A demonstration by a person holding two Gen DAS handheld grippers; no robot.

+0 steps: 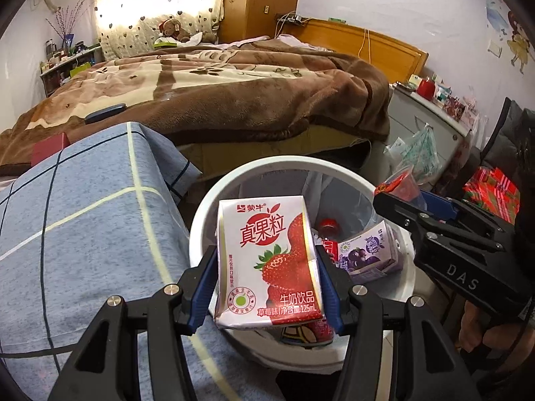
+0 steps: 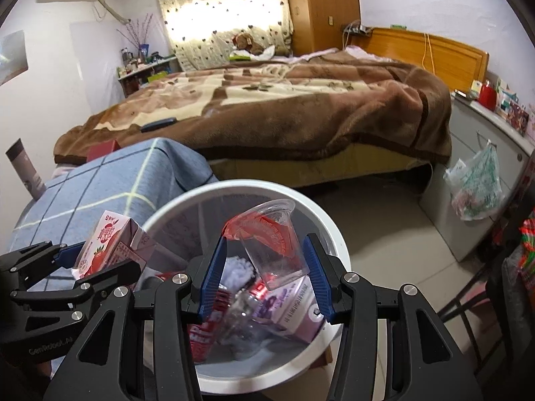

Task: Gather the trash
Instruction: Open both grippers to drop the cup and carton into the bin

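Bedside white bin (image 2: 337, 234), grape carton (image 1: 369, 252) inside, beneath 2 laden grippers.

Brown-blanketed bed (image 2: 267, 107), wooden headboard (image 2: 431, 53), sunlit heart-print curtain (image 2: 220, 16), pale walls, tiled floor (image 2: 384, 220).

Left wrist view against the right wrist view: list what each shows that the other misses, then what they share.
Only the left wrist view shows the strawberry milk carton face-on, clamped in the left gripper. Only the right wrist view shows the clear plastic cup between the right gripper's pads and a grey tube on the checked cloth. Both show the white bin, the purple carton inside, and the bed.
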